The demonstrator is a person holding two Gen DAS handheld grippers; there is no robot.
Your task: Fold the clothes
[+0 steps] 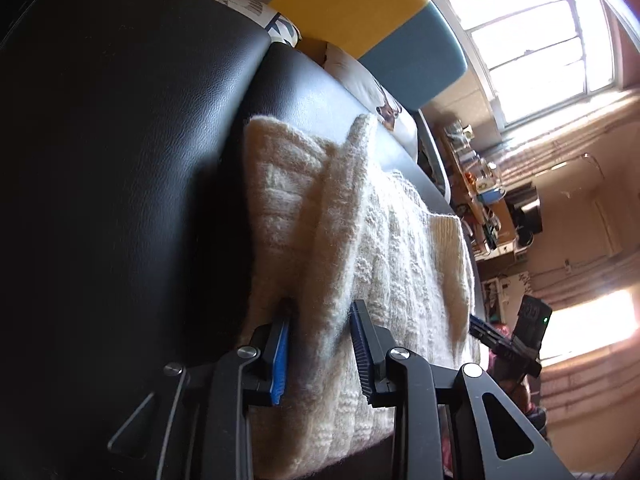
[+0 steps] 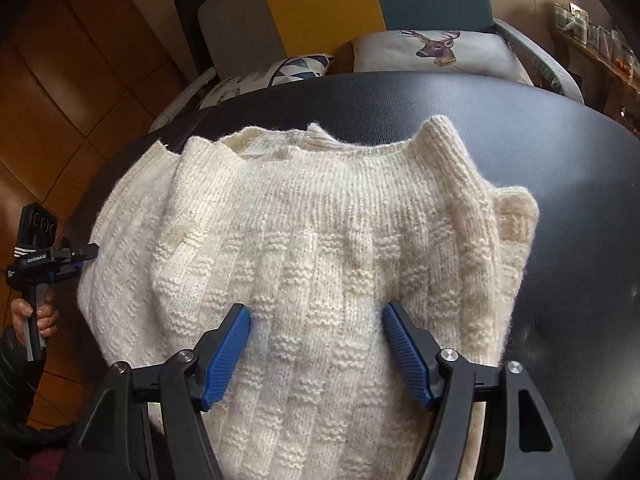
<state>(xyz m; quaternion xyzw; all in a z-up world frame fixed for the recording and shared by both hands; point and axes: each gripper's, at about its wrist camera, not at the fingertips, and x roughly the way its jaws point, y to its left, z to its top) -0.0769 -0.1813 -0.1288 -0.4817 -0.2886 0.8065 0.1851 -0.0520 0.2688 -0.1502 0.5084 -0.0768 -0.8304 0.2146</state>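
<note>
Straddling the cream sweater (image 2: 320, 248), both tools gape — right tool (image 2: 316, 344); left tool (image 1: 320, 344); hem unseen.

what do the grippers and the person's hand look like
Both grippers, left gripper and right gripper, have black angular linkage arms with silver pivot screws and ribbed blue finger pads. In the right wrist view, the left one shows a black handle with white "GenRobot.AI" lettering, held by a hand over a dark sleeve.

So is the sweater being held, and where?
Not that I can see. Both grippers are open. The left gripper straddles a raised fold at the sweater's edge without pinching it. The right gripper hovers over its middle.
</note>
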